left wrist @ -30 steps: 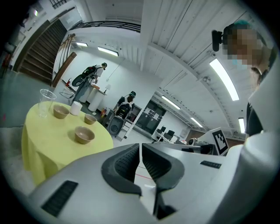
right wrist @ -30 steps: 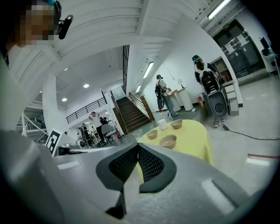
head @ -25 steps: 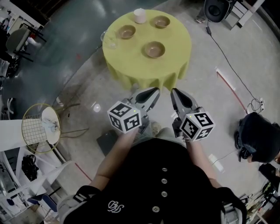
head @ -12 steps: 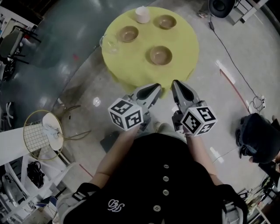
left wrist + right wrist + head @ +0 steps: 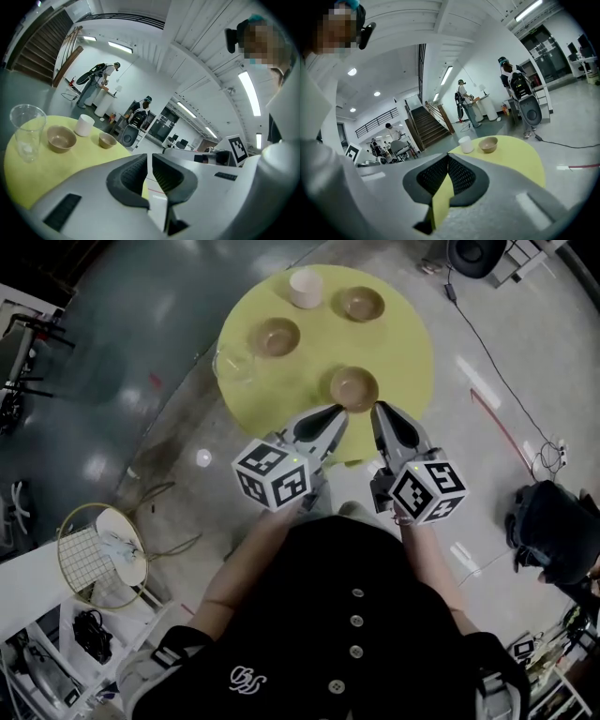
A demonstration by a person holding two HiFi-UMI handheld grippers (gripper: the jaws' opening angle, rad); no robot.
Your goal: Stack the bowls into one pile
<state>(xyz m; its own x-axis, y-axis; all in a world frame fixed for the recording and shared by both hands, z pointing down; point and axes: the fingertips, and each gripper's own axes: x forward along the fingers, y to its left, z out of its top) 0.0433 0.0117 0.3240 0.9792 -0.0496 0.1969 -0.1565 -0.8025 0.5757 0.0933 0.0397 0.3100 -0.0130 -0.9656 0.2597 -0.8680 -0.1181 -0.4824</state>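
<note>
Both claws are empty at the near edge of the table. The left gripper (image 5: 335,412) is closed to a sliver, the right gripper (image 5: 380,409) pressed fully together. The nearest bowl (image 5: 353,388) sits just beyond the tips on the yellow table (image 5: 403,343). The second bowl (image 5: 277,337) is further left by the glass (image 5: 232,362), the third bowl (image 5: 361,303) at the far side beside the white cup (image 5: 305,287). Suggest: spread one claw first, pinch the near bowl's rim, keep it level, steer clear of the glass.

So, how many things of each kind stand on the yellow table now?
Brown bowls: 3
White cup: 1
Clear glass: 1
Total: 5
</note>
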